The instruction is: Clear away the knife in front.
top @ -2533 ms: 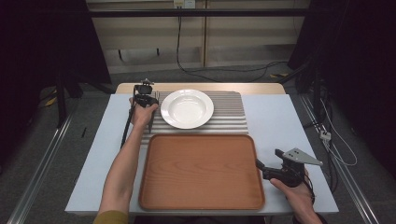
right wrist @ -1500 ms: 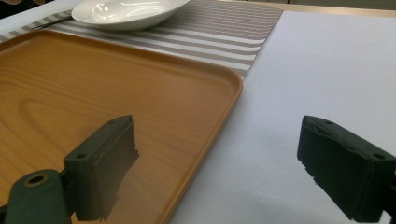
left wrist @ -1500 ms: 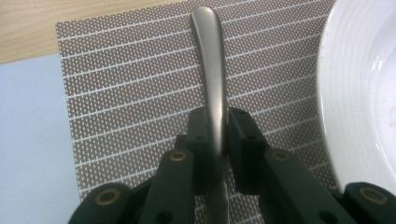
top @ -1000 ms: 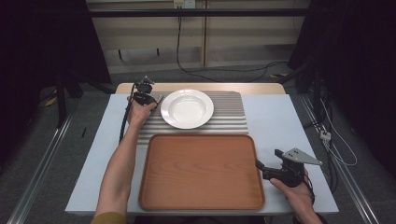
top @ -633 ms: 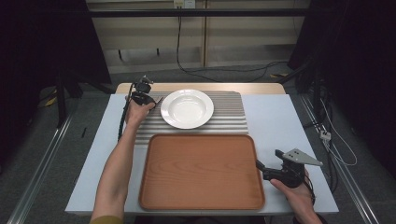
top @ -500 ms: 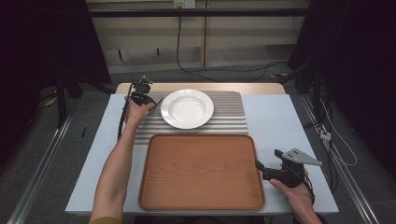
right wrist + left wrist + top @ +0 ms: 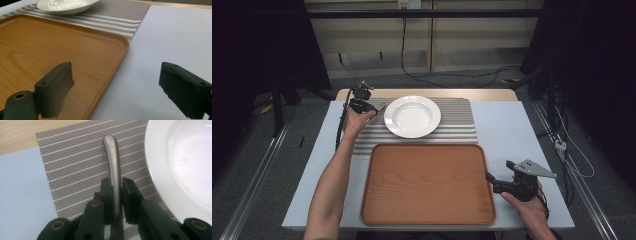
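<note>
Cutlery handle point(image 7: 113, 160) of grey metal is sitting clamped between the left gripper's point(image 7: 115, 192) jaws over the striped mat point(image 7: 75, 165) just beside the white plate point(image 7: 180, 157), likely needing setting down next, while the right gripper point(image 7: 117, 92) is waiting wide apart at the wooden tray's point(image 7: 75, 45) edge.

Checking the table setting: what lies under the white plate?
The white plate rests on a striped placemat, itself on the table. The mat beneath the plate is covered. Beside it, the left tool grips a metal handle.
</note>
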`<state>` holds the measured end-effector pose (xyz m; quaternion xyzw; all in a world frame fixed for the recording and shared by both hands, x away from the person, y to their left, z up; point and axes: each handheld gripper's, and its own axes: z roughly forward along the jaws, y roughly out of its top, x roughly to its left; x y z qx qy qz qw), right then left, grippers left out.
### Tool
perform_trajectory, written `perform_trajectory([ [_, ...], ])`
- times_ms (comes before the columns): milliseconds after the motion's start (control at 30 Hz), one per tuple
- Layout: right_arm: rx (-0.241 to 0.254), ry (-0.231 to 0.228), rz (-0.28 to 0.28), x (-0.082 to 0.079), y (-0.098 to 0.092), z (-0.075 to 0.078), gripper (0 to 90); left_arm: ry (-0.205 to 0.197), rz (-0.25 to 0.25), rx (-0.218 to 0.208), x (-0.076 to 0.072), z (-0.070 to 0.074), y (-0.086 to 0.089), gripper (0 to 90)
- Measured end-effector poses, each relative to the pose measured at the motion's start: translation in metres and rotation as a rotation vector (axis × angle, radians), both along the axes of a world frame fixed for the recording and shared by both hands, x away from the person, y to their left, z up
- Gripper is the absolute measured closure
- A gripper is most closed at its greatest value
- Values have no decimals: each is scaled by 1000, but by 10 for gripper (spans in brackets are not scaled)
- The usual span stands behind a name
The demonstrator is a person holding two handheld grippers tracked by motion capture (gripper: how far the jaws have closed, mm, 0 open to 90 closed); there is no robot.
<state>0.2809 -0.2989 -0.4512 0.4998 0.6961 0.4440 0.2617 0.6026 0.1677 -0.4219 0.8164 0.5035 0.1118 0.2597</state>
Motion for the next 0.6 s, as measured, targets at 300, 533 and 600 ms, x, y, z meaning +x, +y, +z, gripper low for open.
perform_trajectory([
  [300,1,-1,4,0,2,1,117,-23,-10,-32,-12,7,3,800],
  [533,3,-1,5,0,2,1,117,-48,-17,-45,-22,17,6,800],
  [600,3,-1,5,0,2,1,117,-59,-18,-54,-25,20,7,800],
])
